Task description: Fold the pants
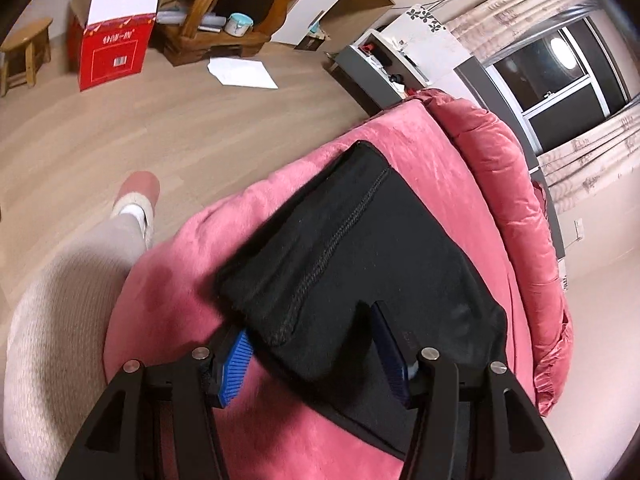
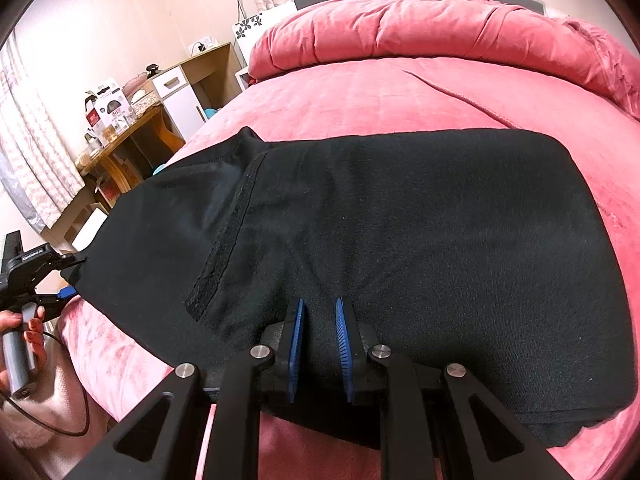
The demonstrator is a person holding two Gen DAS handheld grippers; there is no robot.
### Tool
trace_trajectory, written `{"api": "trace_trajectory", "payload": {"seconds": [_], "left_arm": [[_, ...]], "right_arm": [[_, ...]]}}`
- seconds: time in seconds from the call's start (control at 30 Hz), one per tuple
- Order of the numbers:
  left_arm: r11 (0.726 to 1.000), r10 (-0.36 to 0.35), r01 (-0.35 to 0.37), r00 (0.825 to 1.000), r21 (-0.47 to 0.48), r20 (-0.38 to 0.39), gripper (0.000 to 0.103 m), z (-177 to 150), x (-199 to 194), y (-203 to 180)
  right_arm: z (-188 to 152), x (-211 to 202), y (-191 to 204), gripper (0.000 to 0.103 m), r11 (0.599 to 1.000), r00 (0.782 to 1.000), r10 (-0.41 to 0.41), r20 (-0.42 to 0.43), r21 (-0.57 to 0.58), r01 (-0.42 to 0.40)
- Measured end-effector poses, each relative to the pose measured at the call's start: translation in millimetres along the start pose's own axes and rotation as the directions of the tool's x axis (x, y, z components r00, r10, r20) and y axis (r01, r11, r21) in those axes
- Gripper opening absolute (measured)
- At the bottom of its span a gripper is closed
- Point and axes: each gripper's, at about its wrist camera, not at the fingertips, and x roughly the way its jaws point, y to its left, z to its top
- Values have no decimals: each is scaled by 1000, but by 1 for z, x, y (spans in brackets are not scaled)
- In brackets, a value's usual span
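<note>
Black pants [image 2: 400, 220] lie folded across the pink bed [image 2: 360, 92], a stitched seam running down their left part. My right gripper [image 2: 319, 304] is shut on the pants' near edge, its blue pads [image 2: 296, 344] pinching a ridge of cloth. In the left wrist view the pants [image 1: 380, 240] drape between the wide-set fingers of my left gripper [image 1: 308, 320]. Its blue pads [image 1: 236, 360] stand apart and do not press the cloth. From the right wrist view, the left gripper [image 2: 72, 276] sits at the pants' left corner, held by a hand [image 2: 24, 332].
A rolled pink duvet [image 2: 440, 28] lies along the bed's far side. On the wooden floor stand a red box [image 1: 112, 56], a stool [image 1: 24, 48], a wooden desk [image 1: 224, 20] and a white paper [image 1: 240, 72]. The person's leg and slipper [image 1: 136, 200] are beside the bed.
</note>
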Motion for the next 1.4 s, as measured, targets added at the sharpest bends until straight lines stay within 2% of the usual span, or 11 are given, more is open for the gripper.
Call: {"api": "trace_trajectory", "payload": {"seconds": [0.07, 0.13, 0.17, 0.23, 0.53, 0.7, 0.8, 0.9, 1.03, 1.2, 1.4], "left_arm": [[1000, 1, -2, 1000, 7, 1, 54, 1, 1, 0], [1000, 6, -6, 1000, 15, 3, 42, 2, 2, 1], [1000, 11, -11, 1000, 9, -6, 32, 3, 3, 4], [1000, -20, 20, 1000, -16, -11, 18, 5, 2, 8], [990, -132, 128, 990, 63, 58, 14, 9, -29, -26], [963, -208, 187, 973, 192, 97, 13, 8, -54, -63], [939, -253, 218, 962, 266, 104, 13, 5, -67, -88], [897, -305, 249, 946, 364, 105, 13, -1, -82, -121], [829, -369, 282, 925, 483, 94, 13, -12, -98, -163], [705, -465, 361, 885, 610, 13, 13, -37, -110, -222], [542, -523, 465, 839, 700, -152, 13, -84, -107, -282]], "right_arm": [[0, 0, 0, 17, 1000, 1000, -1, 0, -2, 1], [0, 0, 0, 17, 1000, 1000, -4, 1, -3, 4], [0, 0, 1, 17, 1000, 1000, -7, 0, -4, 7], [2, -1, 3, 17, 1000, 1000, -20, -4, -12, 20], [34, 1, 31, 18, 996, 1000, -17, 13, -83, 18], [36, 27, 40, 18, 995, 999, -23, -38, -100, 19], [35, 29, 31, 18, 999, 999, 13, -39, -43, -14], [35, 8, 18, 21, 998, 999, 54, -9, 44, -53], [32, -21, 3, 23, 997, 999, 26, 38, 77, -29], [26, -40, -31, 27, 985, 999, 16, 31, 171, -21], [19, -64, -68, 27, 959, 998, 7, 69, 283, -26]]}}
